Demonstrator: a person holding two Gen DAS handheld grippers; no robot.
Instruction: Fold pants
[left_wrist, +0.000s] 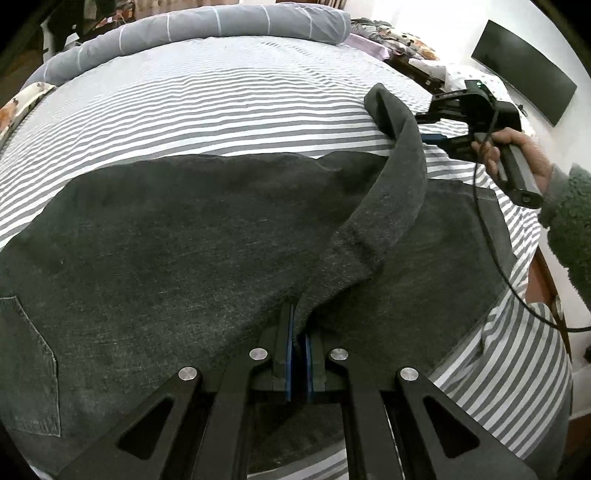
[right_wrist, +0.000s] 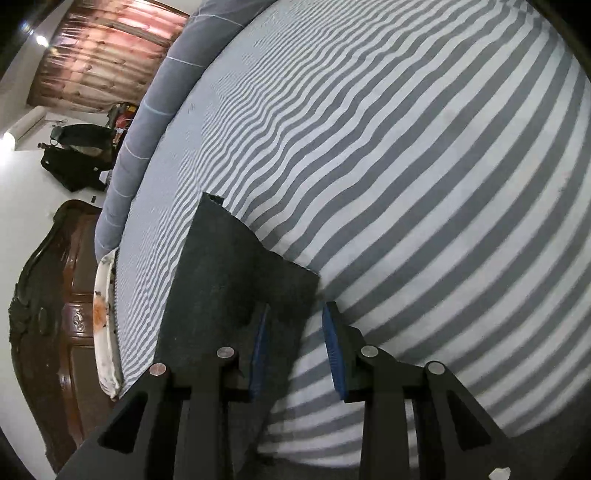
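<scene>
Dark grey pants (left_wrist: 177, 236) lie spread across the striped bed. My left gripper (left_wrist: 299, 332) is shut on the edge of a raised fold of the pants (left_wrist: 391, 206), which arches up to the right. My right gripper shows in the left wrist view (left_wrist: 436, 138), held by a hand beside the top of that fold. In the right wrist view my right gripper (right_wrist: 295, 325) is open, its blue pads (right_wrist: 334, 354) wide apart, with a corner of the pants (right_wrist: 236, 266) reaching between and past the left finger.
The bed has a grey-and-white striped sheet (left_wrist: 221, 103) and a grey rolled duvet (left_wrist: 207, 26) at the far end. A dark wooden footboard (right_wrist: 48, 302) stands at the bed's left side. A black screen (left_wrist: 524, 85) hangs on the right wall.
</scene>
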